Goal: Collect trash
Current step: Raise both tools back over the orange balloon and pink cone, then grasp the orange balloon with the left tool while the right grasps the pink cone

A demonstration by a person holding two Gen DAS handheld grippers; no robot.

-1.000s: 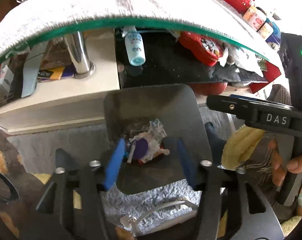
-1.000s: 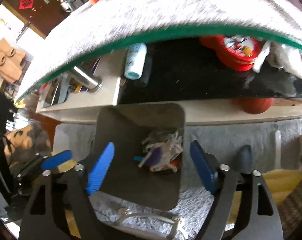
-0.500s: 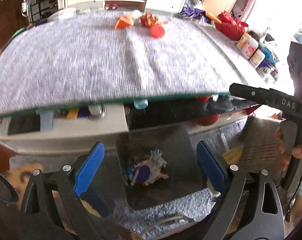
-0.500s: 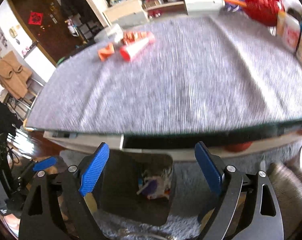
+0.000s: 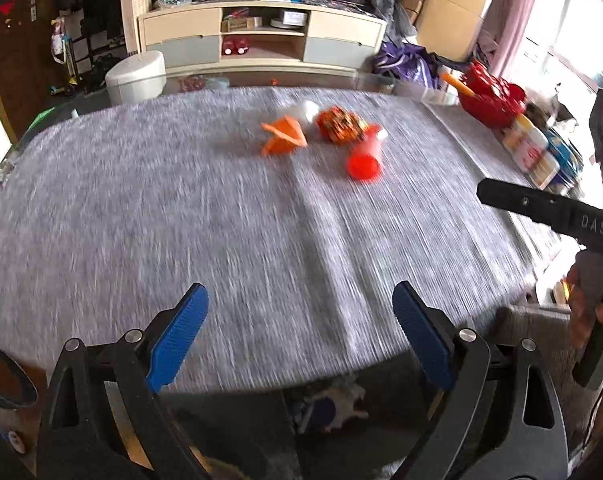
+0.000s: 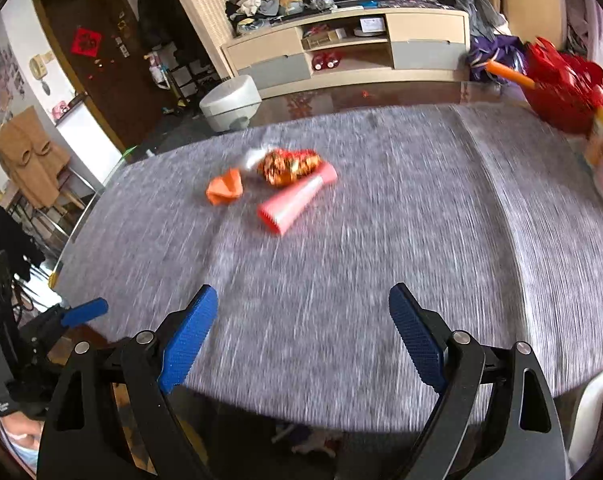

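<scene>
Grey knitted cloth covers the glass-topped table [image 5: 181, 200], and four loose trash pieces cluster toward its far side: a crumpled orange paper scrap [image 5: 283, 136], an orange-and-gold patterned foil wrapper [image 6: 289, 165], a pink-red plastic tube [image 6: 297, 204] lying on its side just beside the wrapper, and a small white wad [image 5: 305, 110] behind them. All are blurred, so finer detail cannot be read. Below the table's near edge, a dark rectangular bin [image 5: 269, 432] on the floor holds a heap of crumpled white, purple and blue trash [image 5: 333, 404]; the same heap shows dimly in the right wrist view. The left gripper [image 5: 299, 336] has its blue-padded jaws spread wide with nothing between them. The right gripper [image 6: 303, 340] is likewise released and empty, above the near cloth, well apart from the trash cluster.
</scene>
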